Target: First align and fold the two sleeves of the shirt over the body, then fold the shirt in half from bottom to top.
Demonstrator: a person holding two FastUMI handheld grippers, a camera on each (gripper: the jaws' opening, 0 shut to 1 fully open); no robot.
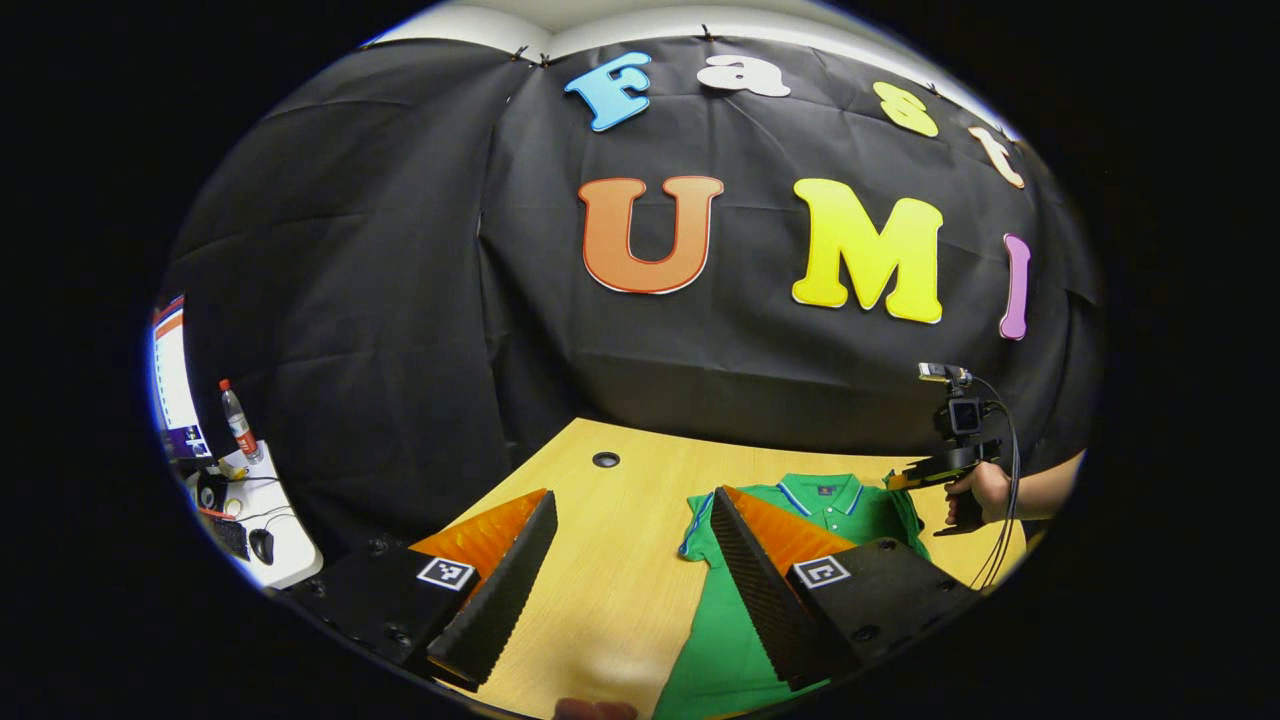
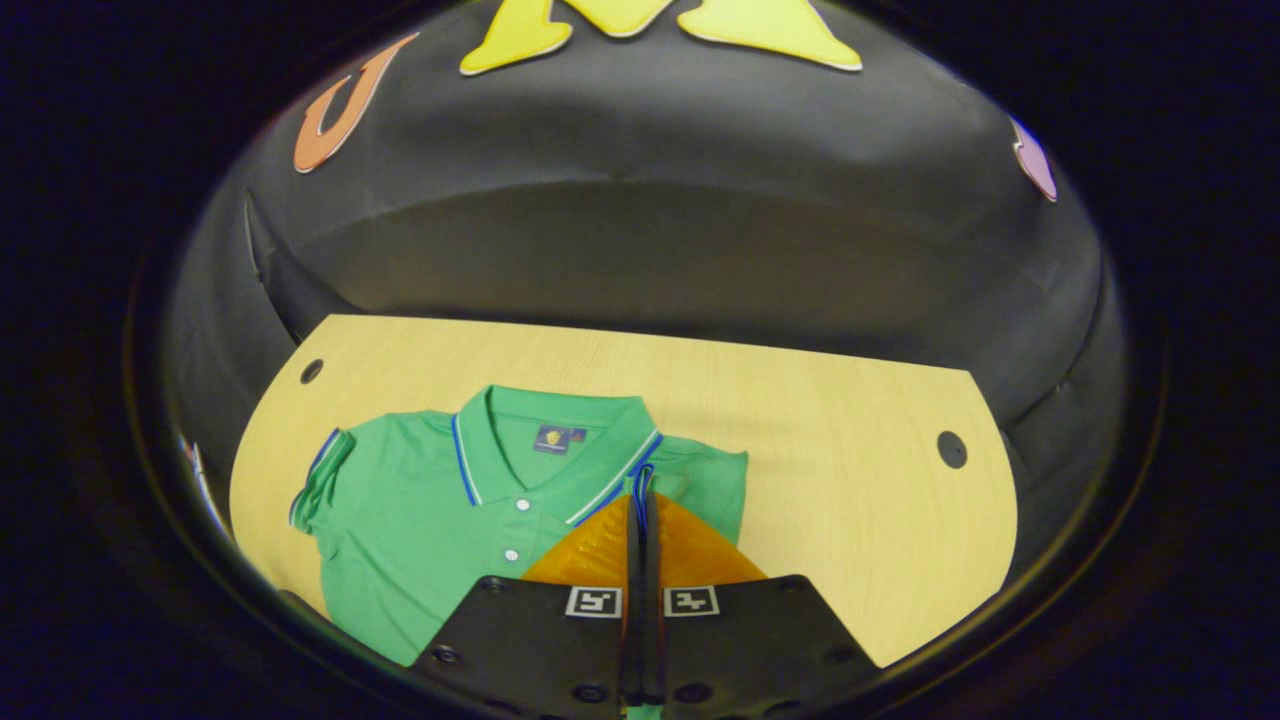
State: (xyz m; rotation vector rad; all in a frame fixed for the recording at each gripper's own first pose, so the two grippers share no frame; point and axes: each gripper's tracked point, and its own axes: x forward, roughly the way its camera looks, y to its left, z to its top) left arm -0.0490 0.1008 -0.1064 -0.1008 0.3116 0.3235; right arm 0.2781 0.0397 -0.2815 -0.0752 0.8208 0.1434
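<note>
Green polo shirt [image 2: 420,500], collar and sleeve cuffs trimmed with blue-and-white stripes, small dark label inside the neck, white placket buttons. Lies front up on the light wooden table [image 2: 820,420], collar toward the back wall. One short sleeve spread flat at the side; the opposite sleeve lifted and drawn inward over the body, cuff edge raised.

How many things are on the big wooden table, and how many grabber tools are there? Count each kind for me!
Green shirts: 1
Round holes in the wooden table: 2, one on the left, one on the right
Grippers: 2, the left gripper and the right gripper
Total: 5
</note>
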